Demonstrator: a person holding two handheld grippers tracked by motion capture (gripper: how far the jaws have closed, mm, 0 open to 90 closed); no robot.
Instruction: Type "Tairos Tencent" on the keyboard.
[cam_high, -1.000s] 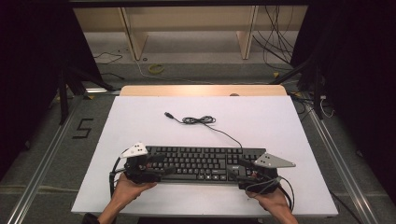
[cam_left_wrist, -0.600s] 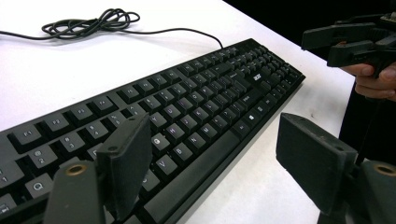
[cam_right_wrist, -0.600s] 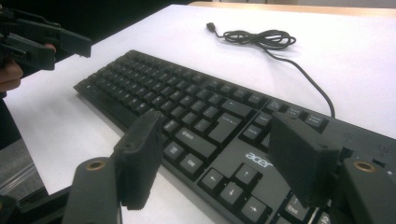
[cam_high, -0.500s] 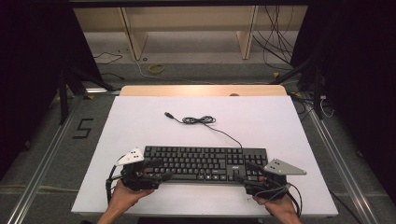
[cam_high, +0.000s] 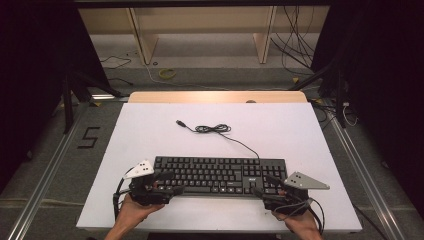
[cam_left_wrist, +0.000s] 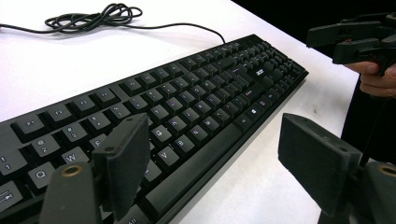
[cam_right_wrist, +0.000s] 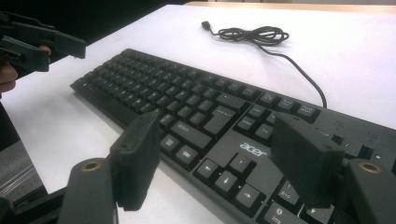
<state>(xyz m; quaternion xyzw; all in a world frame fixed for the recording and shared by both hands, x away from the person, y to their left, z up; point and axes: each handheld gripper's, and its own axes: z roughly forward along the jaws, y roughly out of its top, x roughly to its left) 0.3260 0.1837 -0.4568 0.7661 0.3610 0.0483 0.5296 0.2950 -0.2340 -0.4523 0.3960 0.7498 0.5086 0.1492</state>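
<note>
A black keyboard (cam_high: 220, 175) lies flat near the front of the white table (cam_high: 150, 130), and its cable (cam_high: 212, 129) coils behind it. My left gripper (cam_high: 170, 183) is at the keyboard's front left corner with its jaws wide apart; they have just been opening. In the left gripper view (cam_left_wrist: 219, 154) one jaw hangs over the keys (cam_left_wrist: 187, 107) and the other over bare table, with no pad pressing on anything. My right gripper (cam_high: 261, 184) stands open at the front right corner. In the right gripper view (cam_right_wrist: 222, 154) its jaws straddle the arrow keys (cam_right_wrist: 226, 175) without touching them.
The cable's USB plug (cam_high: 179, 122) lies loose at mid-table. A wooden strip (cam_high: 215, 97) runs along the table's far edge, with shelving and floor cables beyond. Dark curtains stand on both sides. The table's front edge is just behind both hands.
Both grippers have drawn back a little toward the table's front edge. The left jaws stand slightly wider. The keyboard and cable have not moved.
</note>
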